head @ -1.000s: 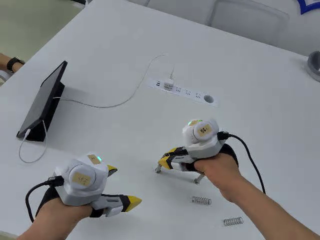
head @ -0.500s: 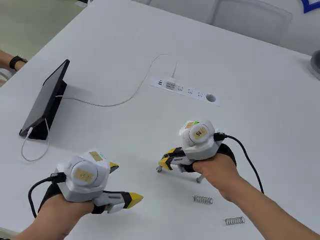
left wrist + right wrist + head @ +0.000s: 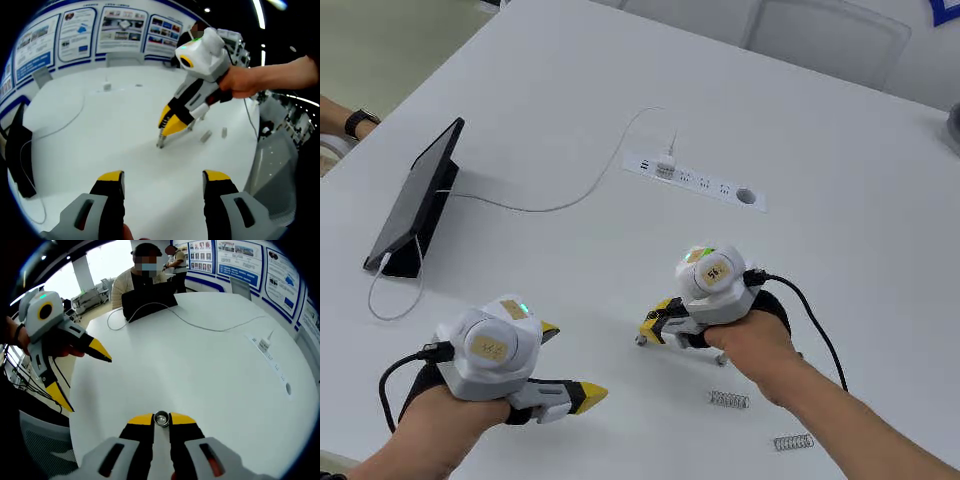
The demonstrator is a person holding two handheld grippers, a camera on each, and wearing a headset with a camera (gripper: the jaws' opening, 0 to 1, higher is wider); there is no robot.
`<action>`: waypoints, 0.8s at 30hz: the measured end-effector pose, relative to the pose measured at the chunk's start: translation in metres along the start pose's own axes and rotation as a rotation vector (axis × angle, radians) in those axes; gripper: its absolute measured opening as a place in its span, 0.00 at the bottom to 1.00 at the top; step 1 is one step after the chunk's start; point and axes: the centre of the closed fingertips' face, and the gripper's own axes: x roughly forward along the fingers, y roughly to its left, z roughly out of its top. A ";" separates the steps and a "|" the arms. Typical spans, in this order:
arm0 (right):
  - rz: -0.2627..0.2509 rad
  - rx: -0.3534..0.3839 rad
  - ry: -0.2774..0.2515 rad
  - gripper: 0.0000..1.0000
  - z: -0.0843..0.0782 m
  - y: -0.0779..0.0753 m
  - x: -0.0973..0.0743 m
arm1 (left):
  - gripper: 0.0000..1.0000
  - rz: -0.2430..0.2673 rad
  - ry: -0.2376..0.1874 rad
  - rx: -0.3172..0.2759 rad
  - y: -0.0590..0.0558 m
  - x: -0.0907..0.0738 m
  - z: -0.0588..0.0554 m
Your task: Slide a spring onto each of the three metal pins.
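Hovering nearest, the left gripper [image 3: 567, 362] spreads its fingers [image 3: 585, 396] empty — both springs [image 3: 728, 399] lie on the counter [image 3: 570, 90] off to its right, nearer the right hand [image 3: 760, 342]; beyond, the right gripper [image 3: 651, 327] clenches a metal pin [image 3: 161, 418] lengthwise — its end facing left.

I can make out very little writing from here. The tan sticker [image 3: 717, 269] on the back of the right tool [image 3: 650, 329] carries two dark digits, but I can't read them for certain. The matching sticker [image 3: 487, 349] atop the left tool [image 3: 570, 362] is just as blurred. Far ahead of the left tool, blue-and-white wall posters [image 3: 80, 31] hold print too small to read, as do the poster boards [image 3: 235, 260] far beyond the right tool.
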 end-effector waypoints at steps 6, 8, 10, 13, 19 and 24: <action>-0.003 -0.022 0.013 0.13 -0.004 0.000 0.005 | 0.65 -0.001 -0.002 0.007 -0.001 0.001 0.002; -0.003 -0.027 0.017 0.13 -0.006 0.000 0.007 | 0.66 -0.002 -0.006 0.010 -0.002 0.001 0.004; -0.004 -0.029 0.020 0.13 -0.007 0.000 0.008 | 0.66 -0.003 -0.008 0.014 -0.002 0.002 0.005; -0.005 -0.033 0.023 0.13 -0.009 -0.001 0.011 | 0.66 -0.003 -0.010 0.018 -0.002 0.001 0.007; -0.005 -0.036 0.029 0.13 -0.012 0.000 0.016 | 0.66 -0.001 -0.010 0.018 -0.001 0.001 0.007; -0.004 -0.028 0.030 0.13 -0.015 0.001 0.020 | 0.66 -0.001 -0.008 0.015 -0.001 0.000 0.006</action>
